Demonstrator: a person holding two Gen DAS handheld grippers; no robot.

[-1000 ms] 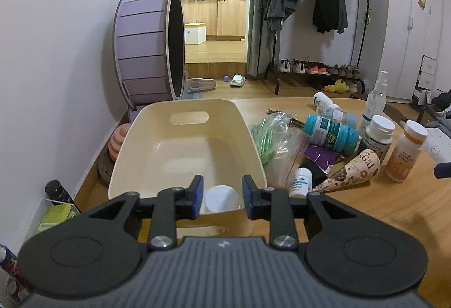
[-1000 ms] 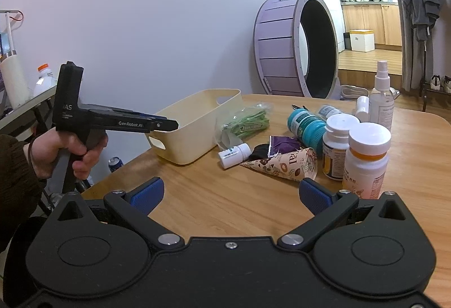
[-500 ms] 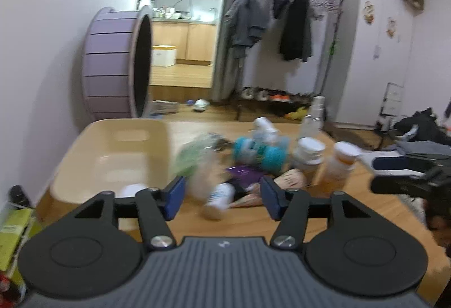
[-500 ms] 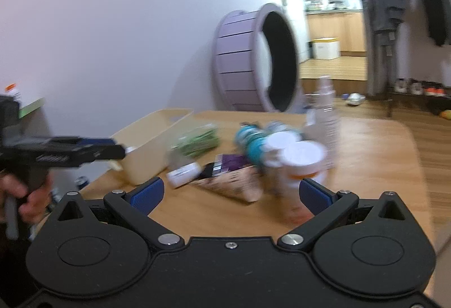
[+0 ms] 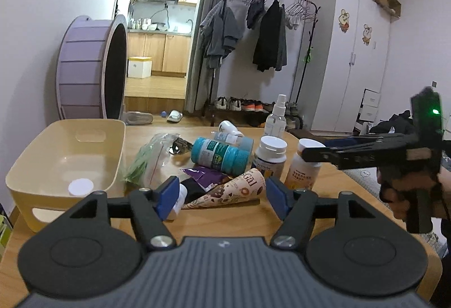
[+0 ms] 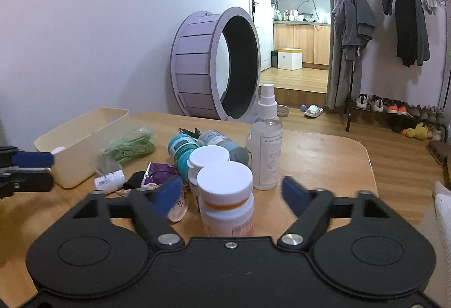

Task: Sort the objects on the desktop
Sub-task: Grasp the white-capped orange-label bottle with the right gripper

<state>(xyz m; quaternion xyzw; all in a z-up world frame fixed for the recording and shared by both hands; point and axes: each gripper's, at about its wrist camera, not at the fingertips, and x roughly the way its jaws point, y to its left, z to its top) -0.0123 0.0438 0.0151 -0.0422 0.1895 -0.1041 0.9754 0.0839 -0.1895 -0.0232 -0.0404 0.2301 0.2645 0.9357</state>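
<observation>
At the far left of the wooden table [image 5: 225, 220] sits the cream plastic bin [image 5: 66, 158], holding one small white-capped bottle [image 5: 80, 187] near its front wall. Just right of the bin lies a clear plastic bag of green sticks [image 5: 146, 160]. The left gripper [image 5: 222, 195] hovers low over the near edge of the table, its blue-padded fingers [image 5: 167, 193] spread wide and holding nothing; a small white bottle lying on its side [image 5: 179, 199] rests right by the left pad, and a patterned paper cone wrapper [image 5: 228, 192] lies between the two pads, beyond them. Behind the cone are a purple foil sachet [image 5: 201, 175] and a teal bottle on its side [image 5: 218, 155]. Further right stand a white-lidded pill bottle [image 6: 207, 164], an orange-banded white pill bottle [image 6: 225, 198] and a tall clear spray bottle [image 6: 266, 141]. The right gripper [image 6: 229, 195] has its fingers wide apart, empty, with the orange-banded bottle standing upright between them, touching neither as far as I can see.
</observation>
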